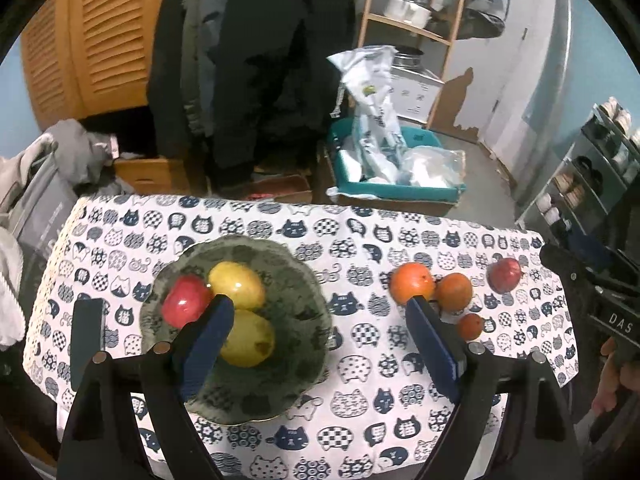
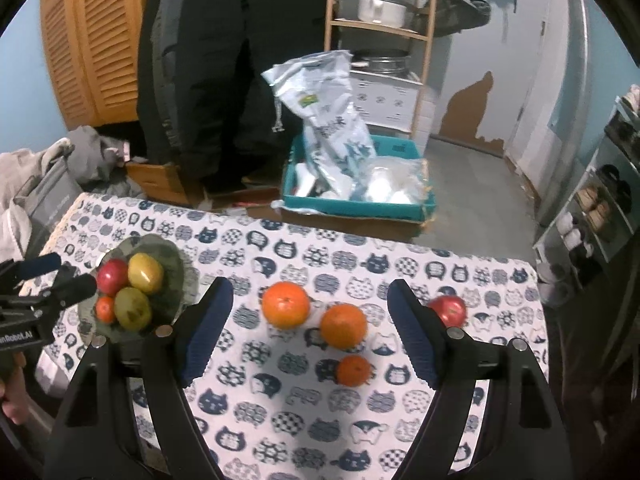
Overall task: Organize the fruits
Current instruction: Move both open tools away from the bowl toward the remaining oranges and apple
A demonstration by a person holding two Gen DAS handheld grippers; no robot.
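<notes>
We see cat-print tablecloth (image 1: 256,220) covering table. Beyond it, teal bin (image 2: 356,202) on floor, white printed bag (image 2: 328,120) standing in it. Dark coats (image 1: 256,60) hang beside louvred wooden door (image 2: 92,40). Metal pot (image 2: 380,8) on wooden shelf (image 2: 424,40).

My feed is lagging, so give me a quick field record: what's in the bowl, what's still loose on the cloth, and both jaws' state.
bowl: green, left part of table
in bowl: red apple; two yellow-green fruits; small orange fruit
loose on tablecloth: large orange; second orange; small orange; loose red apple
left gripper: jaws open, empty, above bowl's right side
right gripper: jaws open, empty, above oranges
</notes>
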